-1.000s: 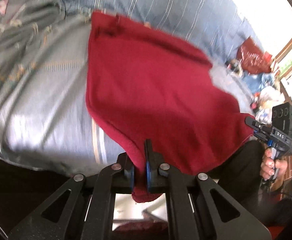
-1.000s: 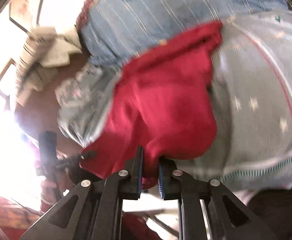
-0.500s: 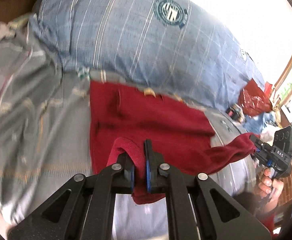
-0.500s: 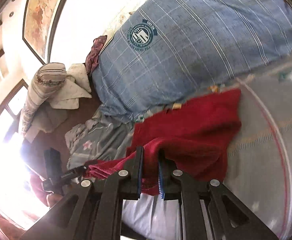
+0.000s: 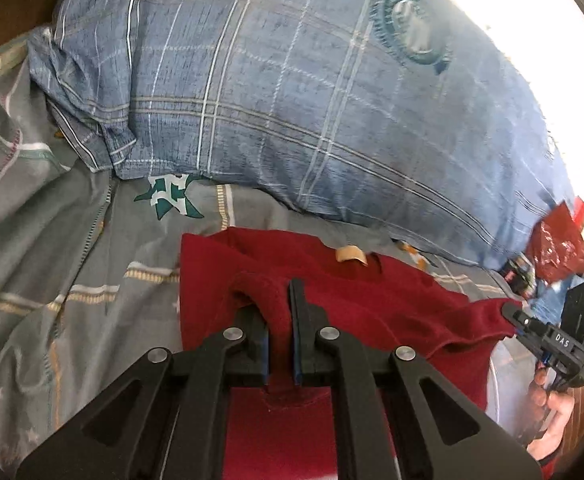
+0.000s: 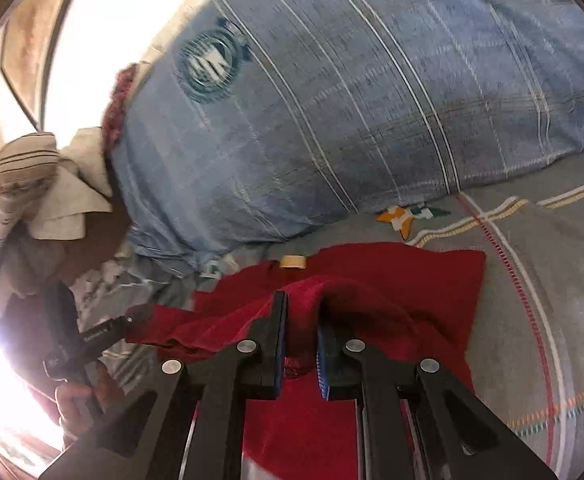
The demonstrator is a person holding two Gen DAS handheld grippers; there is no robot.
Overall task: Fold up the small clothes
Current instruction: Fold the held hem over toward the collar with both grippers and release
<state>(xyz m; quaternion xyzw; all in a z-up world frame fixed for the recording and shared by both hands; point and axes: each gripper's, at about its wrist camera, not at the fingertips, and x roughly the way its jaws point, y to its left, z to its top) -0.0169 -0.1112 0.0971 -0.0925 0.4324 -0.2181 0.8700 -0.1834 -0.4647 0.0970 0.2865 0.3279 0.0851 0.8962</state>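
A dark red garment point(image 5: 391, 316) point(image 6: 403, 280) lies on a grey patterned bedsheet point(image 5: 52, 272) point(image 6: 531, 280), its near half lifted and doubled over toward the far edge. My left gripper point(image 5: 278, 300) is shut on one near corner of the cloth, which bulges up between its fingers. My right gripper point(image 6: 301, 312) is shut on the other near corner; it also shows at the right of the left wrist view point(image 5: 511, 314), held by a hand point(image 5: 551, 396). A small tan label point(image 5: 349, 255) point(image 6: 292, 261) marks the garment's far edge.
A big blue checked pillow point(image 5: 311, 100) point(image 6: 351, 100) lies just beyond the garment. Red plastic bags point(image 5: 555, 248) and clutter sit at the far right of the bed. Folded pale and striped cloths point(image 6: 32, 184) are piled left of the pillow.
Both grippers have carried the near edge of the red garment forward over itself toward the pillow. The cloth, spread wide before, now lies folded and shorter.
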